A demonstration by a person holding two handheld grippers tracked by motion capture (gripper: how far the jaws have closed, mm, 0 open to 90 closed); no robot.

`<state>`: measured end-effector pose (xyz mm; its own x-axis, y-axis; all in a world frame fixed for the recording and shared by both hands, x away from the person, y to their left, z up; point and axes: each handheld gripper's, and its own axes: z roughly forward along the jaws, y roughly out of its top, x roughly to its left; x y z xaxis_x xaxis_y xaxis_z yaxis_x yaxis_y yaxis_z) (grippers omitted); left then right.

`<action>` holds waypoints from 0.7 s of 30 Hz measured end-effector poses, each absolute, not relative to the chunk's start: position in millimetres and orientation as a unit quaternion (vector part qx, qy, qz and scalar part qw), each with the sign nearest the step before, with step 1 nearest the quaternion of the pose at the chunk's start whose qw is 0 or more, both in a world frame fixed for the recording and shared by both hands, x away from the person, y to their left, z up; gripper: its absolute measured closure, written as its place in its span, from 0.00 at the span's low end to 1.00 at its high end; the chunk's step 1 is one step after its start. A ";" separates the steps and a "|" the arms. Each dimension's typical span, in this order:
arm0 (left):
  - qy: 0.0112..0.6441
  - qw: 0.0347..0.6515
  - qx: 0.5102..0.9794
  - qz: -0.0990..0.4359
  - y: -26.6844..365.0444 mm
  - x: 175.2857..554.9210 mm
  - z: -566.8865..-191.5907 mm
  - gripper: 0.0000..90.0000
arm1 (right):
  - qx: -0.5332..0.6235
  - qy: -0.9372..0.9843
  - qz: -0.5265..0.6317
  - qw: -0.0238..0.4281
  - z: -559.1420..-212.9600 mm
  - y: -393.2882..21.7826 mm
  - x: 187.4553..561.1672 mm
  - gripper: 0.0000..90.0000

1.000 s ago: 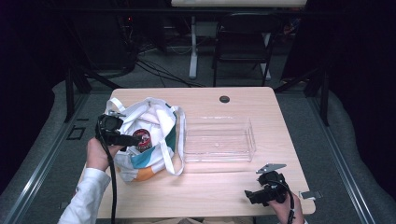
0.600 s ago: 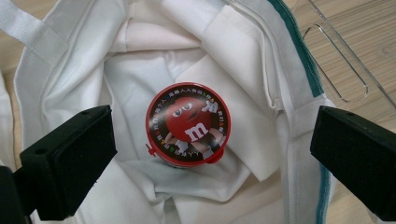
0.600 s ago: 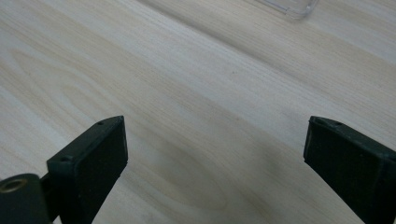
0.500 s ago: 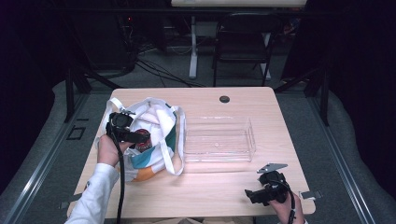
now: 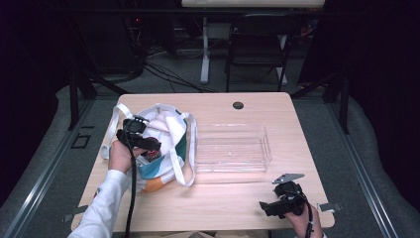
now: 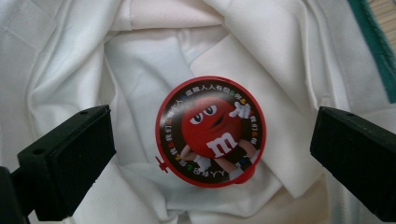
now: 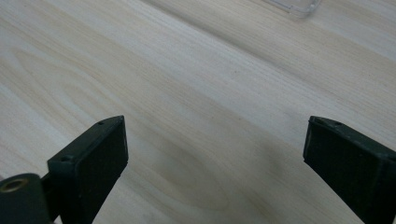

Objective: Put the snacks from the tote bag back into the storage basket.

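Note:
A white tote bag (image 5: 163, 144) with teal and orange panels lies at the table's left side. Inside it, on the white cloth (image 6: 140, 60), rests a round red M&M's container (image 6: 211, 131) with a cartoon face on its lid. My left gripper (image 5: 148, 145) hovers over the bag's mouth, open, its jaws standing wide on either side of the container without touching it. My right gripper (image 5: 270, 206) is low at the table's front right, open, with only bare wood (image 7: 196, 116) between its jaws.
A clear plastic tray (image 5: 232, 148) sits mid-table, right of the bag; its corner (image 7: 299, 7) shows in the right gripper view. A small black disc (image 5: 238, 105) lies near the far edge. A chair (image 5: 257, 49) and cables stand beyond the table.
My left gripper has moved right and forward, from the bag's left rim to above its open mouth. The right gripper has stayed where it was.

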<state>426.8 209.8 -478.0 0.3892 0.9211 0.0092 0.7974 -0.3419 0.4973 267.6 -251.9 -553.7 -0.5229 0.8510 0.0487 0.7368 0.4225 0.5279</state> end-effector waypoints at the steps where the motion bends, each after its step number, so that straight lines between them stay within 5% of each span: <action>1: 0.533 0.212 0.806 0.146 209.8 426.8 -478.0 0.00 | 0.475 0.835 0.253 0.113 -553.9 -251.6 267.5 0.07; 21: 0.525 0.178 0.820 0.142 202.2 436.2 -494.9 0.09 | 0.470 0.838 0.254 0.112 -553.0 -250.8 266.6 0.07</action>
